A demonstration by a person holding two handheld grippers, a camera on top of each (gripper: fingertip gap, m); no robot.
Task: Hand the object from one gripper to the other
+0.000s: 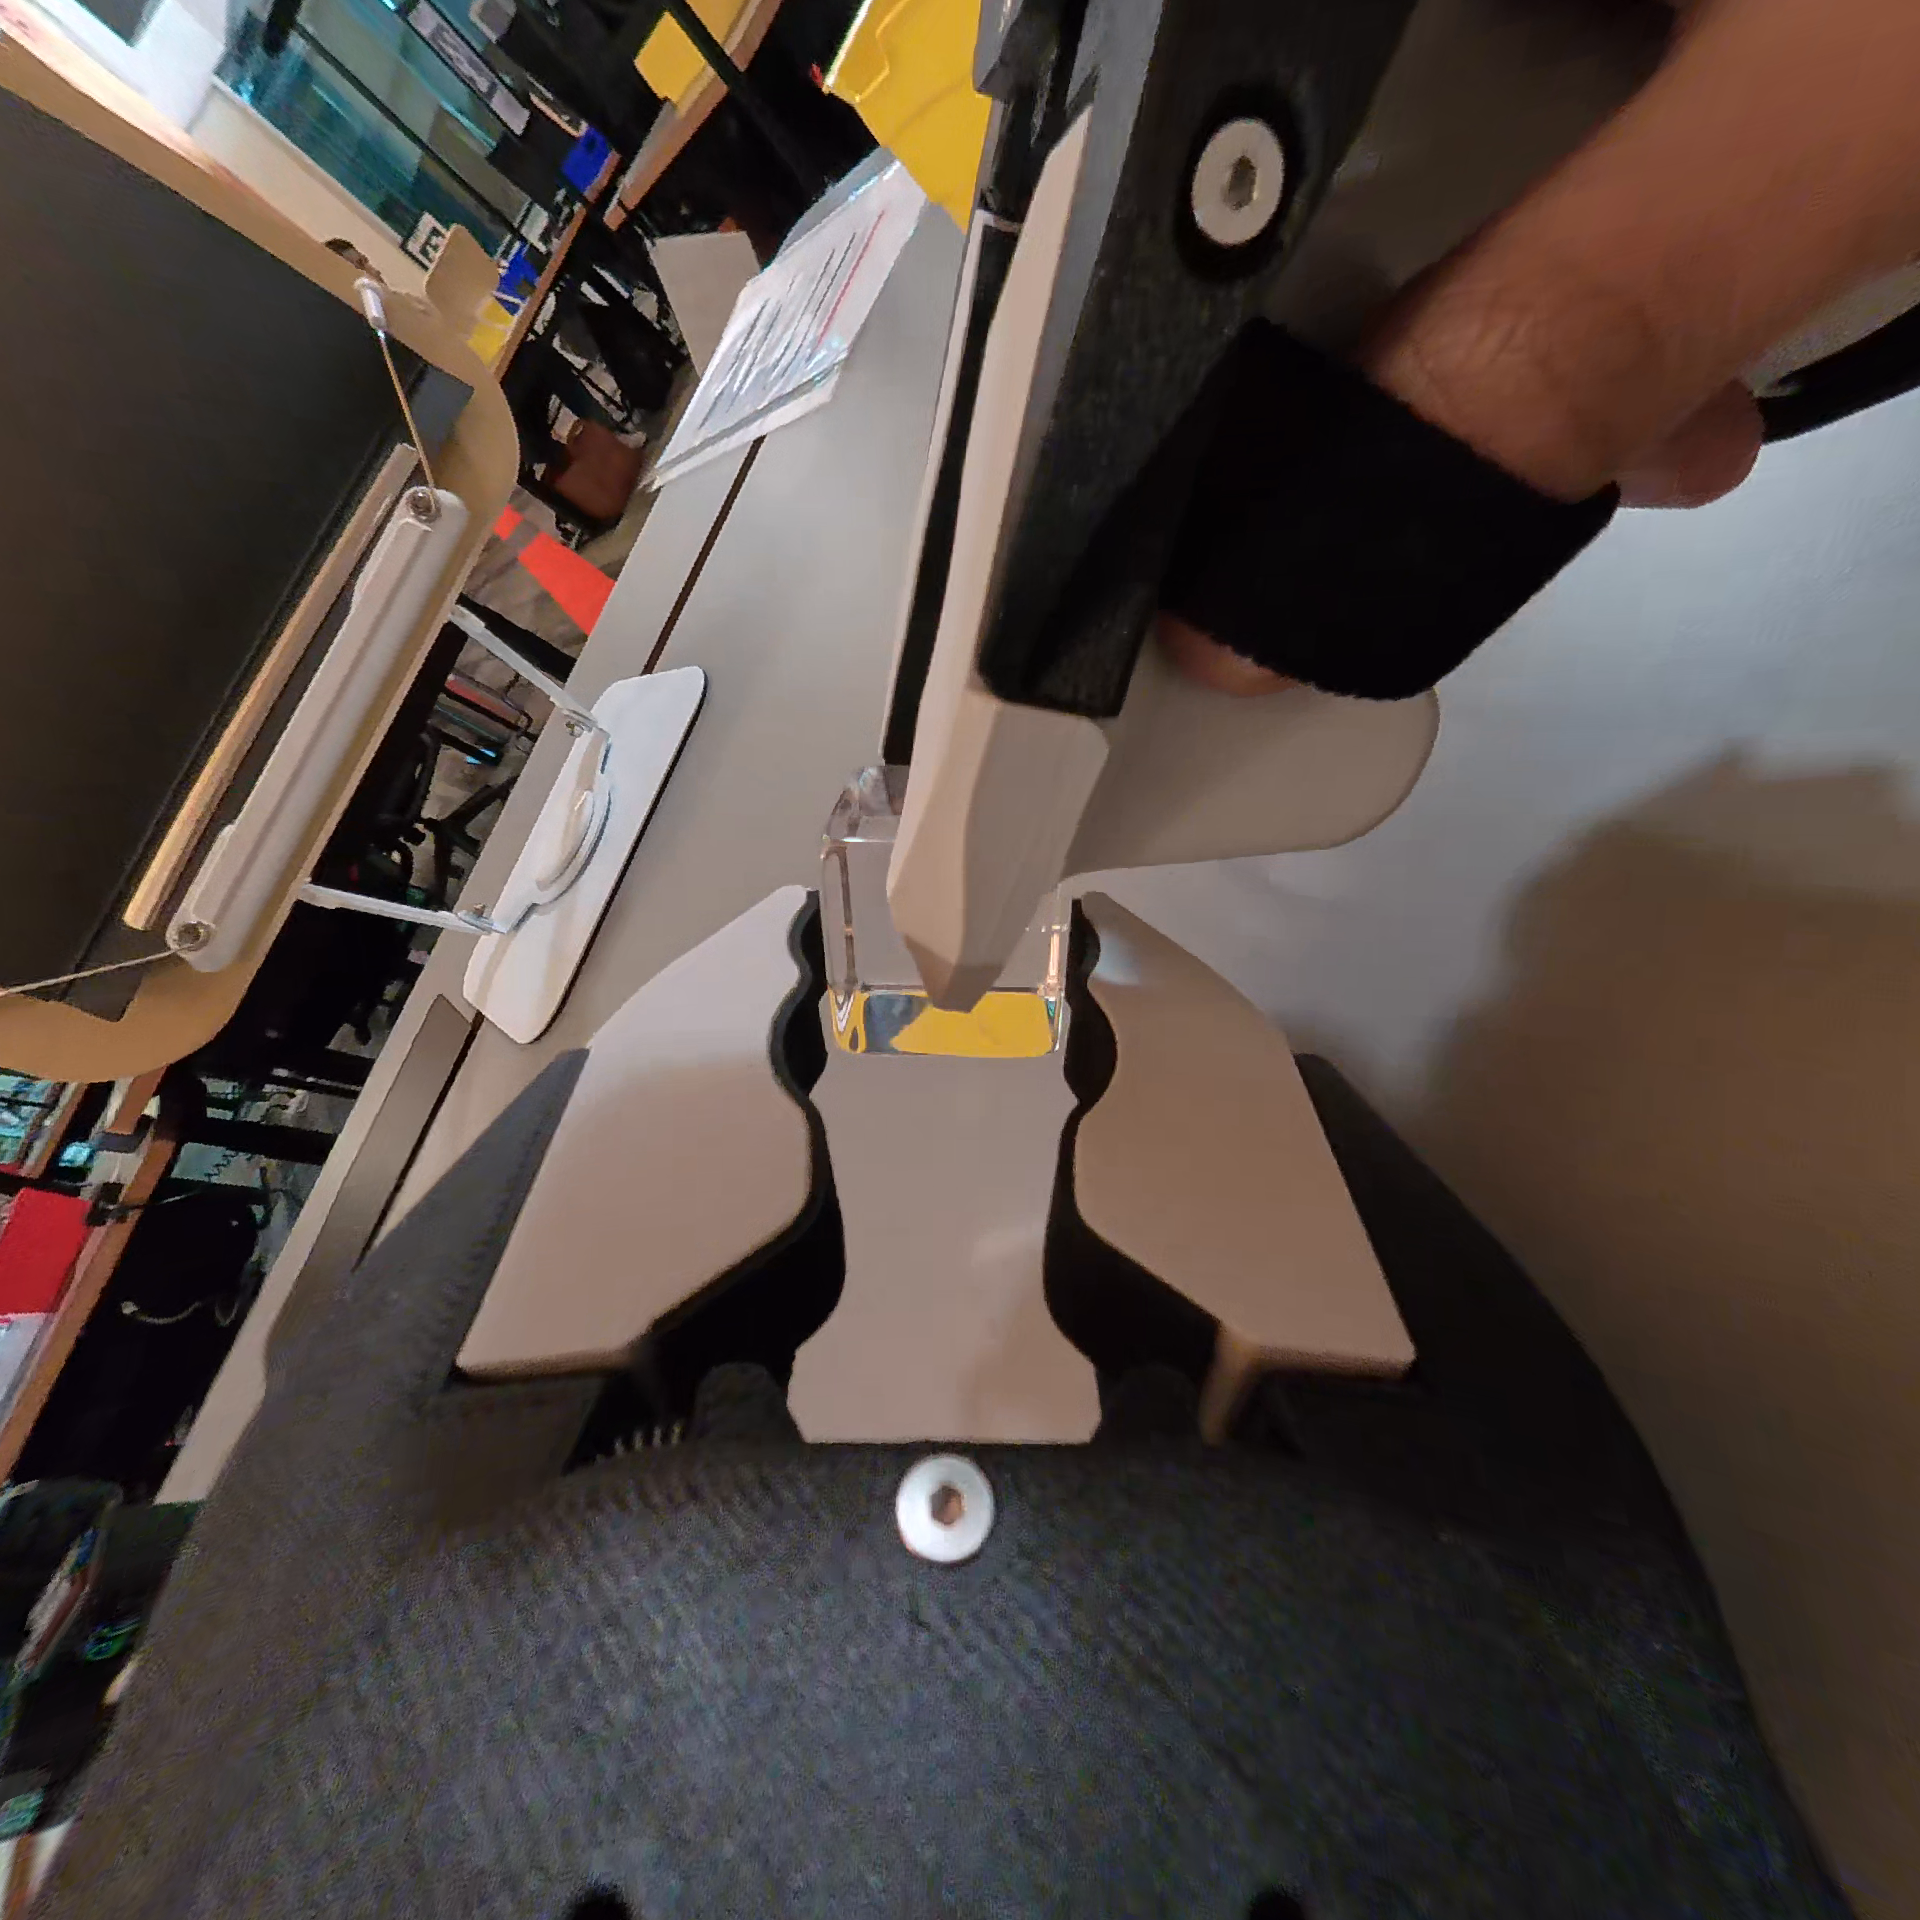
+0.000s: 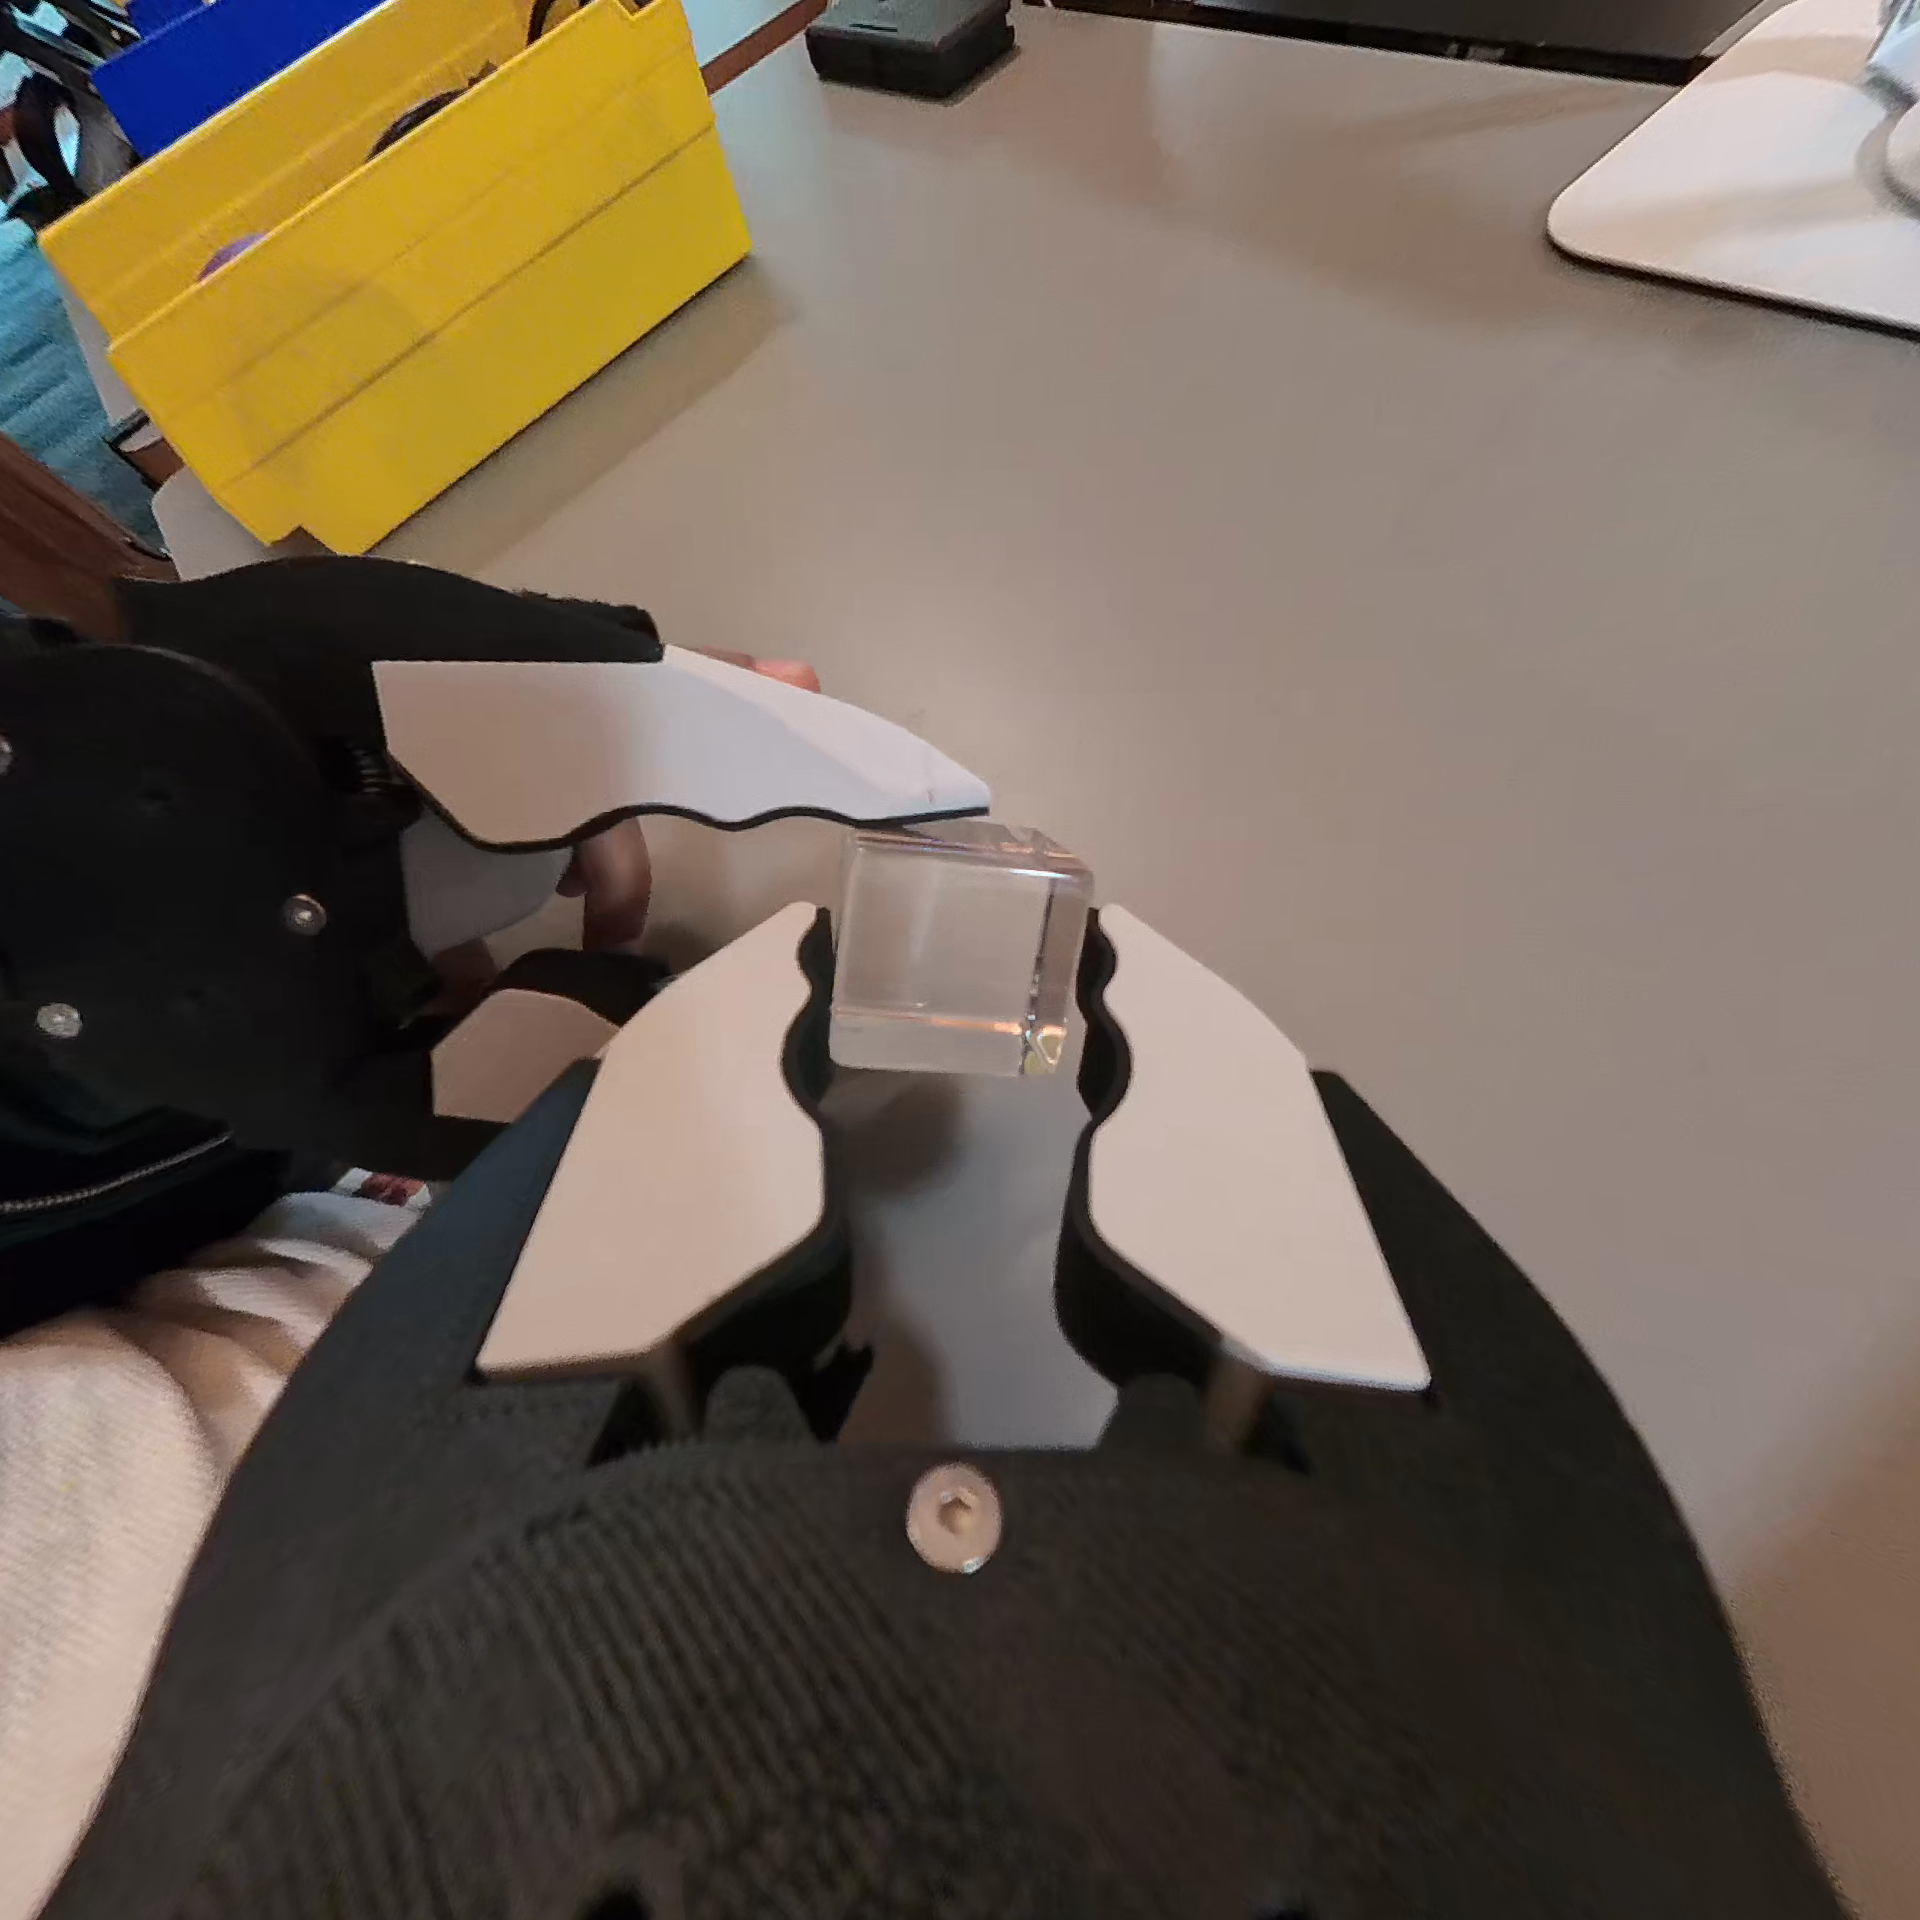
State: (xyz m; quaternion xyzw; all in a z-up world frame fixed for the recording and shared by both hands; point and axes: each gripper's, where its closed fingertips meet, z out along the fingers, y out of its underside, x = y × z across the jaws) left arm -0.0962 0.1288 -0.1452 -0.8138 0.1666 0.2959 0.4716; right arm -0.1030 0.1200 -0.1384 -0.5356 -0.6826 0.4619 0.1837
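A clear cube is held in the air above the grey table. In the left wrist view it sits between the tips of my left gripper, whose pads touch its two sides. The right gripper comes down from the top, and one of its fingers lies across the cube's near face. In the right wrist view my right gripper is shut on the cube. The left gripper's upper finger rests on the cube's top. Its lower finger is hidden.
A yellow bin and a blue bin stand at the table's far left. A white monitor base is at the far right, also seen in the left wrist view. A person's hand holds the right gripper. Less than 4 cm separates the two grippers' tips. From either gripper's tips it is about 35 cm to the white monitor base. Look for it in the left wrist view too.
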